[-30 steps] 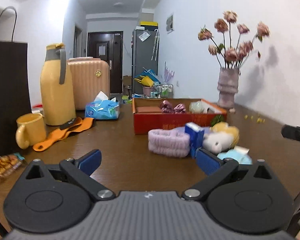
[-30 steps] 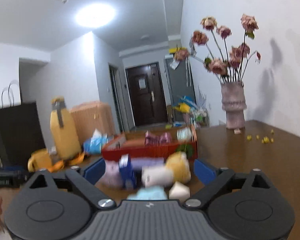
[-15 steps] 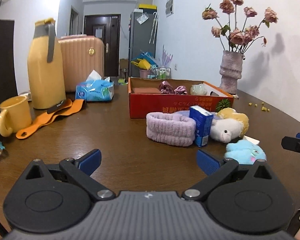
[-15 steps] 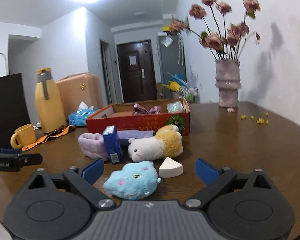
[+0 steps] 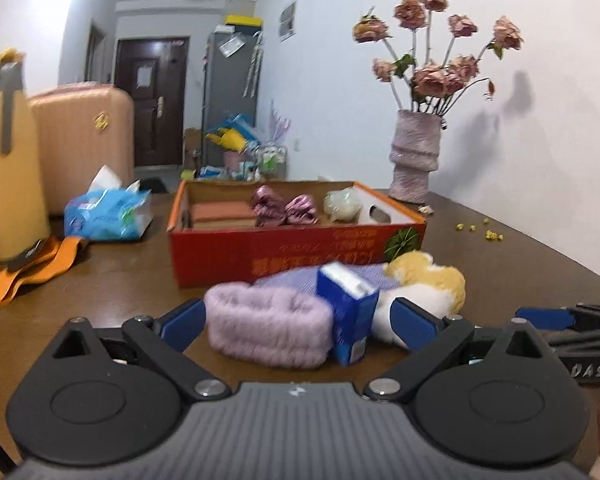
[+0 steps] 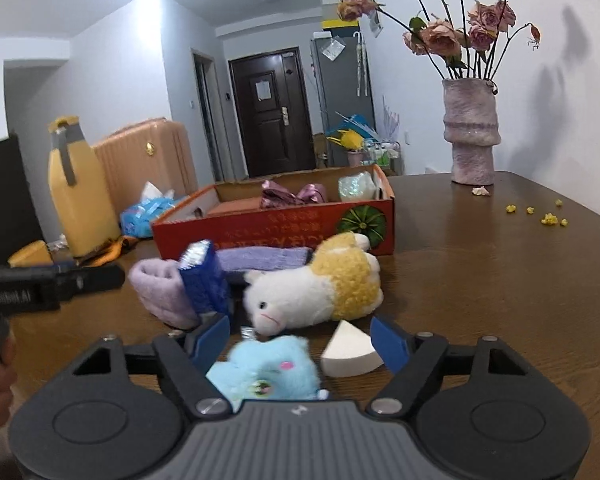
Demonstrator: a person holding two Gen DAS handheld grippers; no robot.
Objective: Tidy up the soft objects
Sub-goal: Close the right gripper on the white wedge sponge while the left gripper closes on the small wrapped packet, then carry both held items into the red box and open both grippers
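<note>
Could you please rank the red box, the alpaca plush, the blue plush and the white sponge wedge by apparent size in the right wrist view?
1. red box
2. alpaca plush
3. blue plush, partly hidden and nearest the camera, so its rank is uncertain
4. white sponge wedge

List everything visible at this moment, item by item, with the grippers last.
Box: 1, red, mid-table; pink bows and other items inside.
Headband: 1, lilac, before the box, between the left gripper's fingers.
Carton: 1, blue, beside the headband.
Alpaca plush: 1, white and yellow, lying beside the carton.
Blue plush: 1, between the right gripper's fingers.
Sponge wedge: 1, white, beside the blue plush.
Vase: 1, pink, far right, with flowers.
Flask: 1, yellow, left.
Left gripper: open.
Right gripper: closing, not yet gripping.
</note>
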